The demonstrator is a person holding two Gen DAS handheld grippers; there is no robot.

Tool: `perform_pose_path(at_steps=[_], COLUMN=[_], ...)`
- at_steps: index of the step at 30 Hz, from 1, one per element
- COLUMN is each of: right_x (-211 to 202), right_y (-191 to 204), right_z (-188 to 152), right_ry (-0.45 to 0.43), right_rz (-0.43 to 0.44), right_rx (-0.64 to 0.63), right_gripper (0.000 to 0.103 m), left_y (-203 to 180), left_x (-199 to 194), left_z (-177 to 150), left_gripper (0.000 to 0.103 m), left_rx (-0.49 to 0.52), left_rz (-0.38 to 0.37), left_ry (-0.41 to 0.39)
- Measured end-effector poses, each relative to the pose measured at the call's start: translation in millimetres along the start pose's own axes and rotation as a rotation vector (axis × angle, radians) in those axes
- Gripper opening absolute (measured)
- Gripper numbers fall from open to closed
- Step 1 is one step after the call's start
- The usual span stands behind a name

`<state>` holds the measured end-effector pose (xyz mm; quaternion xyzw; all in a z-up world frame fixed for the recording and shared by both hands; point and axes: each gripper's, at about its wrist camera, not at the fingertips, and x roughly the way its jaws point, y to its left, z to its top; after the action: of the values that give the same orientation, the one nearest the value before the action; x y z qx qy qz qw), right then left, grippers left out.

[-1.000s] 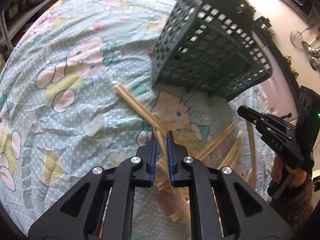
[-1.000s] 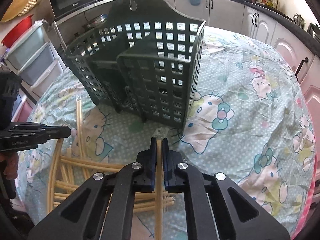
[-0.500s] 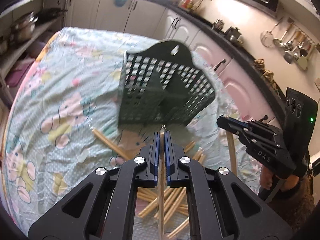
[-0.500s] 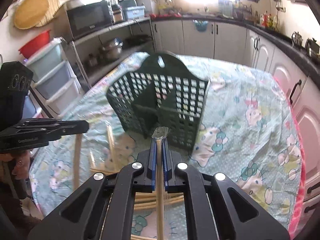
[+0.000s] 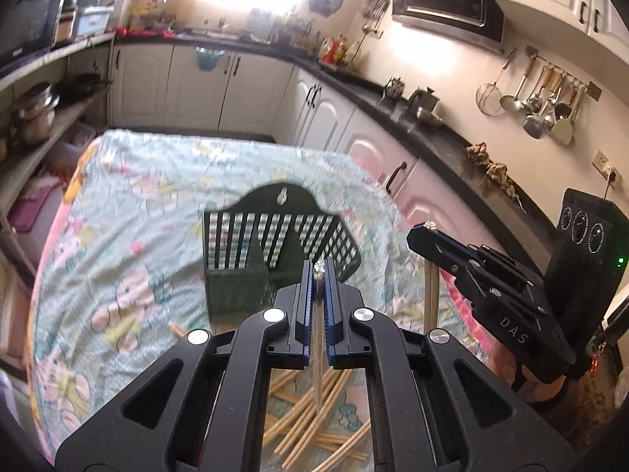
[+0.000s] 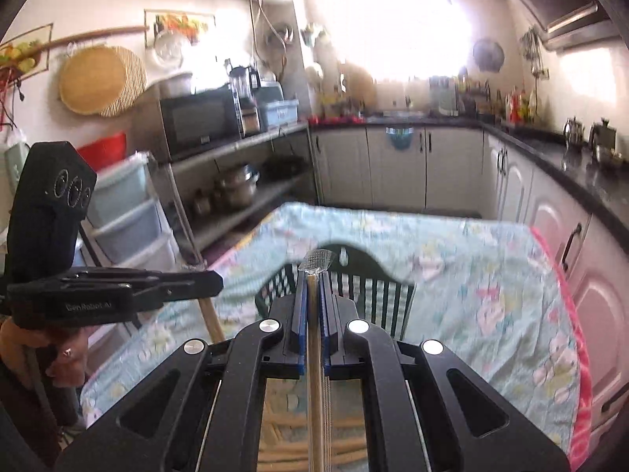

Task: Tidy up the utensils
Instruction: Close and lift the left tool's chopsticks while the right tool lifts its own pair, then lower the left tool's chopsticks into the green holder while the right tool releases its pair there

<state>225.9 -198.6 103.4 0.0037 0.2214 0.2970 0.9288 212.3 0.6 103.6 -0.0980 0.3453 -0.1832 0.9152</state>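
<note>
Chopsticks (image 5: 319, 377), wrapped in clear film, hang clenched in the left claw (image 5: 318, 275); another wrapped pair (image 6: 314, 373) is clenched in the right claw (image 6: 313, 279). More lie loose (image 5: 310, 424) at the desk's near edge, before the green basket (image 5: 240, 275). They look light, stiff and slippery in film, so a grasp near the top suits.

I see a bright far window (image 6: 393, 19), white cabinets (image 6: 397, 165) under a dark counter (image 5: 412, 118), and a microwave (image 6: 196, 118) shelved left.
</note>
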Motion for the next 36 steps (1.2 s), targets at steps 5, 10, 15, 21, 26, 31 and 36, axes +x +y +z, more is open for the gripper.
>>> perform_pose_path(at_steps=[5,10,15,21,26,31,36], right_x=[-10.0,-15.0,-15.8,-14.9,-12.5,-2.2,14.4], right_y=[-1.6,-5.0,-10.2,-16.6,-26.0,-37.7,-40.9], right_z=[20.5,39.2,62.0,87.9,106.1,115.8,112.8], right_ry=[-0.105,-0.19,-0.263,-0.343,-0.411,-0.448,-0.454], right_rz=[0.005,0.009,0.004,0.0,-0.011,-0.041,-0.082], right_rx=[0.0,0.018,0.023,0.042,0.056,0.059,0.019], right_gripper=[0.006,0.006,0.006,0.006,0.006,0.006,0.006], left_y=[-8.5,-12.7,-11.2,-8.7,-4.1,5.5,19.3], left_x=[-7.7,-14.5,-21.6,-31.5,-34.6,-25.9,-12.0], left_z=[22.1,43.9,64.9,95.2,116.1,124.1,119.7], left_gripper=[0.002,0.002,0.002,0.002,0.002,0.002,0.002], left_rx=[0.019,0.041,0.053,0.075,0.087,0.095,0.08], left_rz=[0.004,0.026,0.055,0.099,0.137,0.178,0.191], left_ry=[-0.044,-0.098,-0.155,-0.222,-0.259,-0.277,-0.271])
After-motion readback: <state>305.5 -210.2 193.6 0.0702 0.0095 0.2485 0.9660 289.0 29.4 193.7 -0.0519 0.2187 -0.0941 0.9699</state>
